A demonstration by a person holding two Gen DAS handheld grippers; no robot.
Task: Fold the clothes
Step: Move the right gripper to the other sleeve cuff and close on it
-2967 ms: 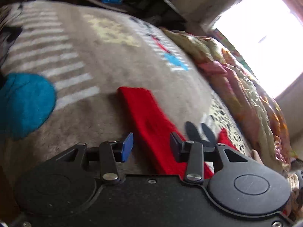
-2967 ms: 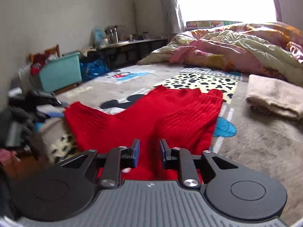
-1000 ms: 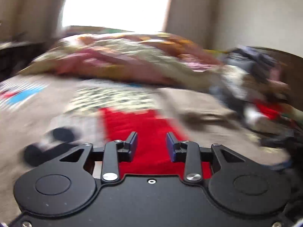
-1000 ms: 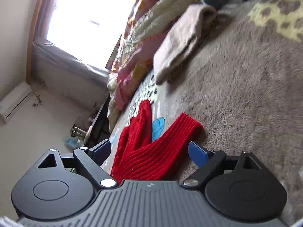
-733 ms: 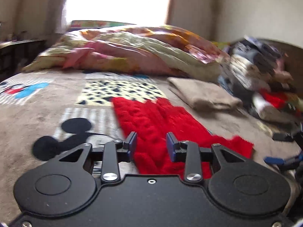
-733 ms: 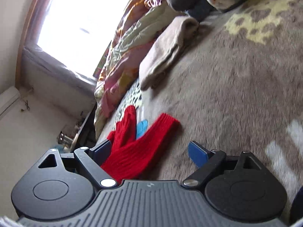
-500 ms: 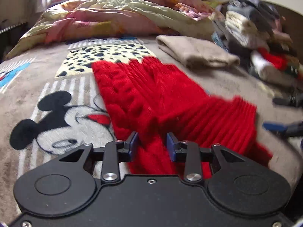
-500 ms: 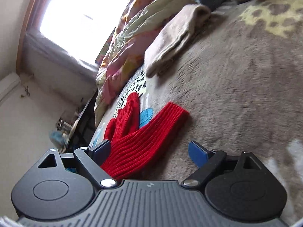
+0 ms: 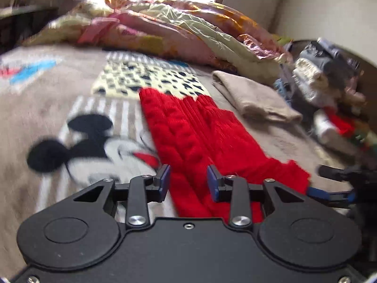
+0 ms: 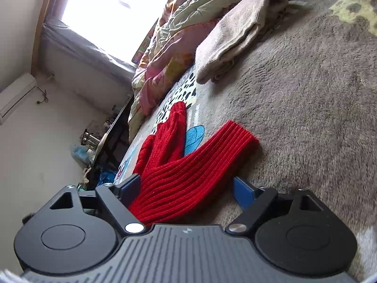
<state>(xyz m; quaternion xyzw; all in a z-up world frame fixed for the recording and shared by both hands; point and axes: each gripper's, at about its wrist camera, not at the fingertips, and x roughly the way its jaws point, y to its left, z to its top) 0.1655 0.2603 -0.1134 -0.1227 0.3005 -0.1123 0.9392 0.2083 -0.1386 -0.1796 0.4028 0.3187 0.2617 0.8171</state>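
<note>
A red knit sweater lies flat on the grey cartoon-print blanket. My left gripper hovers low over its near end. Its jaws stand partly apart, the red knit runs under the gap, and the pads do not press on it. The sweater's sleeve stretches out to the right with its ribbed cuff on the blanket. My right gripper straddles that sleeve near its base. Its jaws are closing but still wide, with a gap between the right pad and the knit. In the left wrist view the right gripper shows beside the sleeve end.
A folded beige garment lies behind the sweater on the right. A crumpled floral quilt fills the far side under the window. A stack of clothes rises at the far right. Shelves and clutter stand past the bed's edge.
The left gripper has swung round to face the sweater and tilted up slightly. The right gripper's jaws have narrowed a little around the sleeve, which now sits deeper between them.
</note>
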